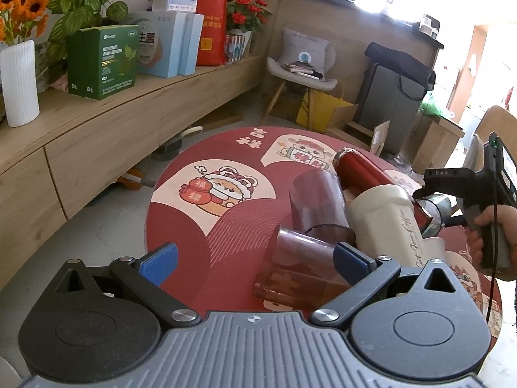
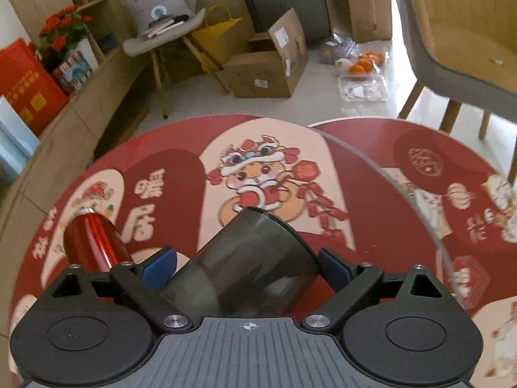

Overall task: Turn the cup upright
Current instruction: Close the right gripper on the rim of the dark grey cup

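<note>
I am working over a big round counter point(image 2: 371, 168) with a red cartoon cover. It fills most of what I see. A second round top sits just beside it on my right, and their edges overlap.

Next in size is the pile of cups and bottles. A cream bottle point(image 1: 384, 223) lies on its side, touching a red bottle point(image 1: 358, 168). Two brownish see-through cups lie there too: the far cup point(image 1: 318, 202) and the near cup point(image 1: 300, 265).

My right gripper point(image 2: 248, 270) has a smoky see-through cup point(image 2: 245, 262) between its blue fingers point(image 2: 160, 266). This is the cup I want to stand up. It is tilted, not upright yet. The fingers are set wide around it. I think they are holding it, but I cannot see clearly if both pads press on it.

My left gripper point(image 1: 255, 258) has its fingers wide apart and holds nothing. The near cup lies just by its right finger.

What could go wrong? The cup is smooth and round, so it could slip out if I turn too fast. The red bottle is just beside my right gripper, and a bump could send it rolling. My left fingers could knock the near cup into the pile.

The middle of the counter ahead of my right gripper is open, so that looks like a good spot to set the cup. The far edge is well away.
</note>
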Demonstrator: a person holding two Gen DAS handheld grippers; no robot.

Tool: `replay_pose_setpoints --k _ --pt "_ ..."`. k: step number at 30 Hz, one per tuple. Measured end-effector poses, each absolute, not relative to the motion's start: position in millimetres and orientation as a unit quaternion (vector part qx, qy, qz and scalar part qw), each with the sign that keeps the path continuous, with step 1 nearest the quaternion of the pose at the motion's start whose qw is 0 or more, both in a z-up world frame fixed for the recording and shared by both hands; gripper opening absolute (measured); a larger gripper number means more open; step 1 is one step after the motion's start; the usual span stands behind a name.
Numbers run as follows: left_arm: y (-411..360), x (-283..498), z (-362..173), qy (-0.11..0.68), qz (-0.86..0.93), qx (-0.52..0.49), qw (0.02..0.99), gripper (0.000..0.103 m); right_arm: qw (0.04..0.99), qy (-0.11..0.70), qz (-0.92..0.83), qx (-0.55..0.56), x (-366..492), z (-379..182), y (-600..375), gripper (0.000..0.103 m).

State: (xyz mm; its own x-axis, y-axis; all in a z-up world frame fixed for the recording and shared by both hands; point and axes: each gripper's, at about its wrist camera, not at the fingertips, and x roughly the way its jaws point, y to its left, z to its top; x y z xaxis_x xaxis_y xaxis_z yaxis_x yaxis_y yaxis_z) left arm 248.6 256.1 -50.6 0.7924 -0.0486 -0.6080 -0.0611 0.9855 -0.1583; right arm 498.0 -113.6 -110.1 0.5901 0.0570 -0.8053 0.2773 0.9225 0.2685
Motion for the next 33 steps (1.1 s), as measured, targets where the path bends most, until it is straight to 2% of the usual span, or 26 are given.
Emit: replay_pose_setpoints --k 6,9,11,18,19,20,22,33 --pt "255 245 -50 0.318 -0.005 -0.081 0.944 0.103 0.876 0.452 -0.067 0.154 485 -104 -123 0.083" --pt "258 246 -49 0.318 -0.005 -0.089 0.944 0.103 0.871 0.458 -0.063 0.164 475 -104 -131 0.084" --pt "259 245 -48 0.316 -0.007 -0.092 0.944 0.103 0.865 0.467 -0.066 0.173 469 -104 -136 0.092" --pt "260 240 -46 0.309 -0.012 -0.095 0.946 0.103 0.840 0.495 -0.082 0.205 448 -103 -142 0.093" --pt "261 241 -47 0.309 -0.012 -0.096 0.946 0.103 0.838 0.499 -0.081 0.207 445 -104 -142 0.089" --pt "262 241 -47 0.310 -0.011 -0.097 0.946 0.103 0.835 0.503 -0.085 0.205 443 -106 -140 0.081" --pt "264 241 -47 0.310 -0.010 -0.099 0.946 0.103 0.835 0.497 -0.085 0.219 438 -106 -141 0.078" --pt "265 230 -44 0.283 0.001 -0.097 0.954 0.103 0.850 0.475 -0.088 0.211 374 -94 -137 0.072"
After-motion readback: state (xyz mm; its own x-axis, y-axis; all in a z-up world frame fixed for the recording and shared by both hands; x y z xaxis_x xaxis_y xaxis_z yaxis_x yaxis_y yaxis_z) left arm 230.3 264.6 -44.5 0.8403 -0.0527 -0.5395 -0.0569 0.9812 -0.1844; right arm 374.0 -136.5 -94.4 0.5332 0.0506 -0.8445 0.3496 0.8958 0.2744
